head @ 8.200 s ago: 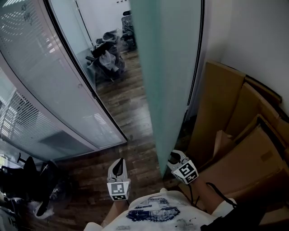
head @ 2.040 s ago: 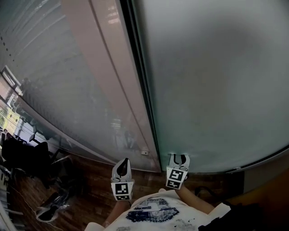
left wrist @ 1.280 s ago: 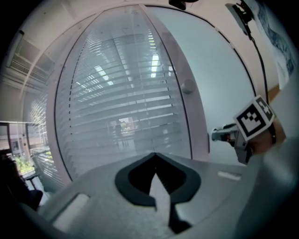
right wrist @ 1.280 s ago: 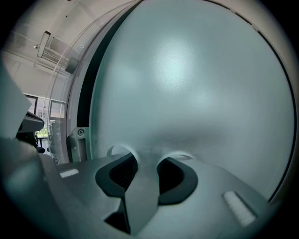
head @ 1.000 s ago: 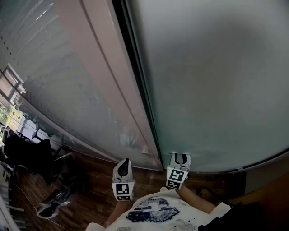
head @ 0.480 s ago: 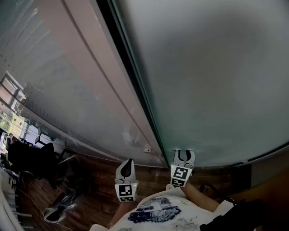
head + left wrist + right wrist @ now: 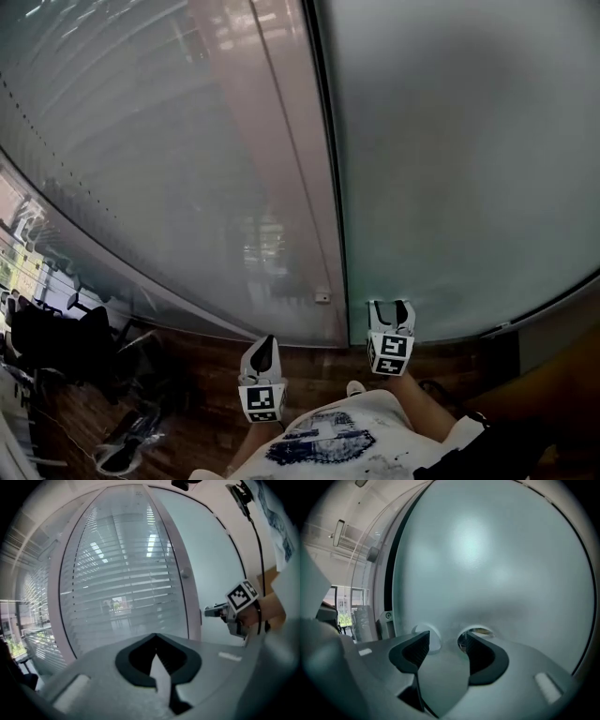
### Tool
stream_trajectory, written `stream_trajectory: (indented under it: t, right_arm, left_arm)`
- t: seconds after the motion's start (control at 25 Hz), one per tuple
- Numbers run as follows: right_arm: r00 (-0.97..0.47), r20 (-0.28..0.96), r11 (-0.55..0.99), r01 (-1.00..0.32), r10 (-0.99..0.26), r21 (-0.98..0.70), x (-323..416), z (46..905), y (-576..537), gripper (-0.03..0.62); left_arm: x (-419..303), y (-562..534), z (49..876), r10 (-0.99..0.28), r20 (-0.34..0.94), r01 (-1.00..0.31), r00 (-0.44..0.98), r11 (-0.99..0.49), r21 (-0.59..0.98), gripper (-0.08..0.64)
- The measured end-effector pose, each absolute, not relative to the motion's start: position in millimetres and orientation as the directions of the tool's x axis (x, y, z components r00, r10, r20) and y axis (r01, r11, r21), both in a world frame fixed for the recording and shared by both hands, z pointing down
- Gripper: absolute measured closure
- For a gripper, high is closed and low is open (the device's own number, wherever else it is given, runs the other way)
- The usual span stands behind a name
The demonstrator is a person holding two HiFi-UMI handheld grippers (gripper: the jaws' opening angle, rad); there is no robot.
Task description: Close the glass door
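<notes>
The pale green frosted glass door (image 7: pixel 450 159) fills the head view from twelve round to three o'clock. Its left edge is laid along a dark seam against the pale pinkish upright frame post (image 7: pixel 281 169). No gap is seen there, so the door is judged shut or all but shut. At five o'clock the right gripper (image 7: pixel 392 307) is held close to the glass near that closing edge — where a push would tell most — though contact cannot be made out. Its jaws have just been opening and now stand wide, with nothing gripped between them. At six o'clock the left gripper (image 7: pixel 268 341) is kept back over the dark wooden floor (image 7: pixel 187 370), its jaws drawn together on nothing, presumably because it is not needed. To be counted: one door, one post, one small square fitting (image 7: pixel 322 297) low on the post, one fixed glass panel backed by slatted blinds (image 7: pixel 122 141), and two grippers.
</notes>
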State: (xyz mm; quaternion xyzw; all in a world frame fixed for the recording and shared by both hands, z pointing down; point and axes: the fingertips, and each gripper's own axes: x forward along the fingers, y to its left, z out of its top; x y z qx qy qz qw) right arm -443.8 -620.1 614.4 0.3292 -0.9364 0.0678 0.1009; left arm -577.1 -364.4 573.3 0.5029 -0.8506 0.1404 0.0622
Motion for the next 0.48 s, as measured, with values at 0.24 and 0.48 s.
stream_trajectory:
  t: [0.24,0.48]
  right_arm:
    - [-0.72,0.232,0.724,-0.685,-0.654,-0.085,-416.6,602.8,-598.7,0.322]
    - [-0.68,0.215,0.682,-0.727,-0.701,-0.077,-379.3,590.7,-560.2,0.325]
  left_arm:
    - [-582.0,-339.6,558.8,-0.863,0.224,-0.891,-0.452,0.422,-0.169,0.561]
    - [-561.9,-320.9,569.0,-0.895,0.245,-0.927,-0.373,0.351,-0.13,0.561]
